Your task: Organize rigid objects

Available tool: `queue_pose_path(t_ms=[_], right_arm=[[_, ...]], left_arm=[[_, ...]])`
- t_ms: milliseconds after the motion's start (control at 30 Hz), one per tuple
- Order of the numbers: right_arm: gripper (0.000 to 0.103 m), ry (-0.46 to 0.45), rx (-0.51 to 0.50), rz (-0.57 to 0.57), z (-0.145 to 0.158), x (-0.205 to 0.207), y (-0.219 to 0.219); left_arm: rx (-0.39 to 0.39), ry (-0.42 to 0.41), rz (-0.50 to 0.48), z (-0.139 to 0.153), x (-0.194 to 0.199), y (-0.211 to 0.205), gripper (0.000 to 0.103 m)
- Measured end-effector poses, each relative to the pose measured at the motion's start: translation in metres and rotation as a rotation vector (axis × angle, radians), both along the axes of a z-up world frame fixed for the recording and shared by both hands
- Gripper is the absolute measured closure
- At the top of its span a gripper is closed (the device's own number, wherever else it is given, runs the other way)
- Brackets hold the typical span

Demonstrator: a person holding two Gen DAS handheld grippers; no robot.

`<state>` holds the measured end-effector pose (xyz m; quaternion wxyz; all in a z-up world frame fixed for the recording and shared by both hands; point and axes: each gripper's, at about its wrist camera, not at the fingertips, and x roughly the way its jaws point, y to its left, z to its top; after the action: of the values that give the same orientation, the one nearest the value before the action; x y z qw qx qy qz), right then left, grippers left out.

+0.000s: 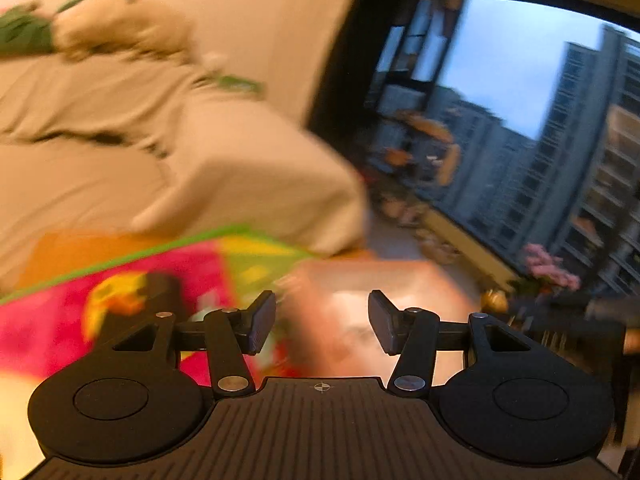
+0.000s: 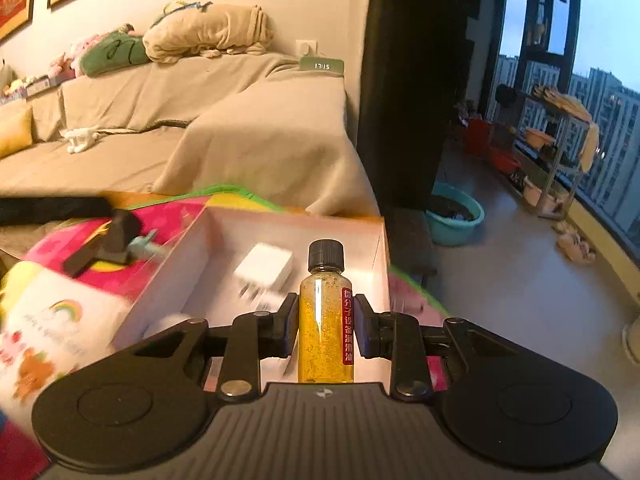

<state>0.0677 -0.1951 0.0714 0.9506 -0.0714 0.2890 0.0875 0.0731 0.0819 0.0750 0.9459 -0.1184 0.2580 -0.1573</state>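
Observation:
My right gripper (image 2: 325,326) is shut on a small bottle (image 2: 325,320) of yellow liquid with a black cap and a red label. It holds the bottle upright over the near side of a white open box (image 2: 192,256). A white plug adapter (image 2: 264,270) lies inside the box. My left gripper (image 1: 322,320) is open and empty above the same box (image 1: 400,280), which is blurred in the left wrist view. The other gripper (image 2: 108,242) also shows in the right wrist view, left of the box, holding a small teal thing, blurred.
The box sits on a bright pink, yellow and green play mat (image 2: 100,248). A beige covered sofa (image 2: 224,128) stands behind, with a folded blanket and a clock. A teal basin (image 2: 456,216) and a rack stand by the window on the right.

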Motion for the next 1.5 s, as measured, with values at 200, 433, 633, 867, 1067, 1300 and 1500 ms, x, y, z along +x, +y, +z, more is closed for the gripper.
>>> queue_pose_path(t_ms=[200,433,633,867,1067,1300,1500], right_arm=[[0.041,-0.002,0.035,-0.016,-0.009,0.013,0.008],[0.028,-0.052,0.01,0.03,-0.034,-0.046,0.017],[0.027,0.017,0.106,0.023,-0.056,-0.071,0.013],[0.027,0.082,0.151,-0.051,-0.078,-0.066,0.006],[0.027,0.108,0.149,-0.061,-0.094,-0.073,0.001],[0.023,0.103,0.158,-0.055,-0.097,-0.074,0.001],[0.018,0.108,0.131,-0.049,-0.098,-0.073,0.007]], left_arm=[[0.033,0.153,0.129,-0.042,-0.016,0.057,0.047],[-0.022,0.186,0.117,-0.055,-0.006,0.065,0.047],[-0.167,0.167,-0.069,-0.043,0.02,0.023,0.047],[-0.011,0.233,-0.068,-0.047,0.067,-0.023,0.077],[-0.087,0.244,-0.072,-0.06,0.057,0.0,0.09],[0.018,0.235,-0.054,-0.049,-0.01,0.043,0.091],[0.015,0.187,0.087,-0.042,-0.034,0.087,0.089]])
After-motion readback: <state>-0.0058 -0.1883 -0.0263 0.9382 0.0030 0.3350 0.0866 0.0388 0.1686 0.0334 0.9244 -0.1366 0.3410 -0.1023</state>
